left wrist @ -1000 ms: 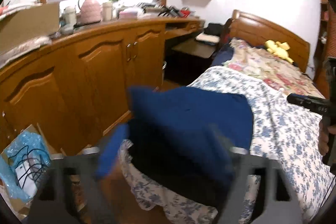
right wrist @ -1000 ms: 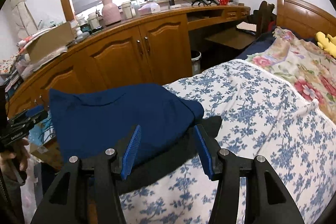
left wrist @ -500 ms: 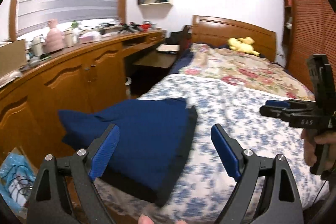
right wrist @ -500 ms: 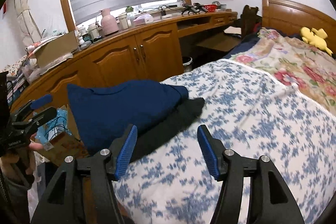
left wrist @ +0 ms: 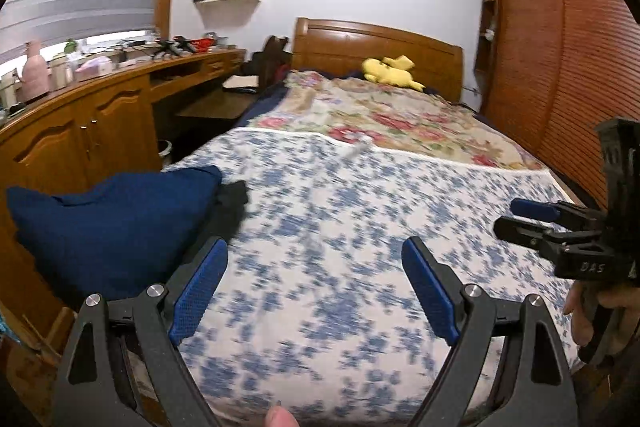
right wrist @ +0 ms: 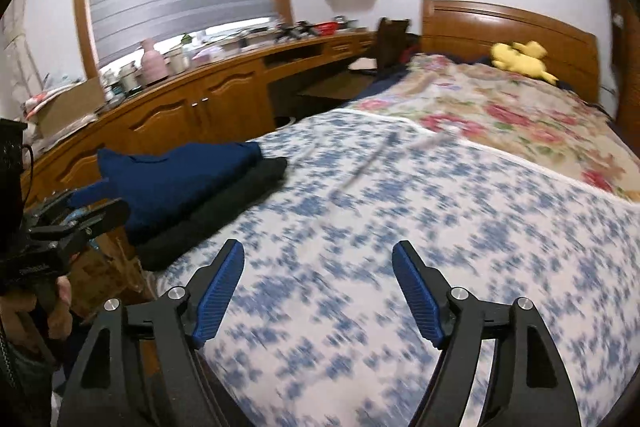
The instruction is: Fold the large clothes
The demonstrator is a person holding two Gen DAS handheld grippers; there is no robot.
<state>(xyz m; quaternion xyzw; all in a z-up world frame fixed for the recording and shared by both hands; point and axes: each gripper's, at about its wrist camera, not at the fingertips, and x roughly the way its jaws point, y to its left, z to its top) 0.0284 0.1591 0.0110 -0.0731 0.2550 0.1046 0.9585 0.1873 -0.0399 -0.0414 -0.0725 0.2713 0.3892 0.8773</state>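
A folded navy blue garment [left wrist: 116, 223] lies on a folded black garment [left wrist: 232, 197] at the left corner of the bed's foot. Both show in the right wrist view, the blue one [right wrist: 180, 179] on the black one [right wrist: 224, 211]. My left gripper [left wrist: 314, 259] is open and empty, held over the blue-flowered bedspread [left wrist: 340, 227] to the right of the stack. My right gripper [right wrist: 318, 263] is open and empty over the same bedspread [right wrist: 400, 227]. Each gripper shows at the edge of the other's view, the right one [left wrist: 528, 217] and the left one [right wrist: 92, 207].
A wooden cabinet and desk run [left wrist: 100, 123] lines the left side of the bed. A rose-patterned blanket [left wrist: 384, 115] covers the far half, with a yellow soft toy [left wrist: 390, 71] by the wooden headboard [left wrist: 376, 43]. A slatted wooden wardrobe [left wrist: 560, 67] stands on the right.
The left gripper let go of the blue garment and opened. Both grippers swung right, away from the folded stack, which now rests at the bed's corner.
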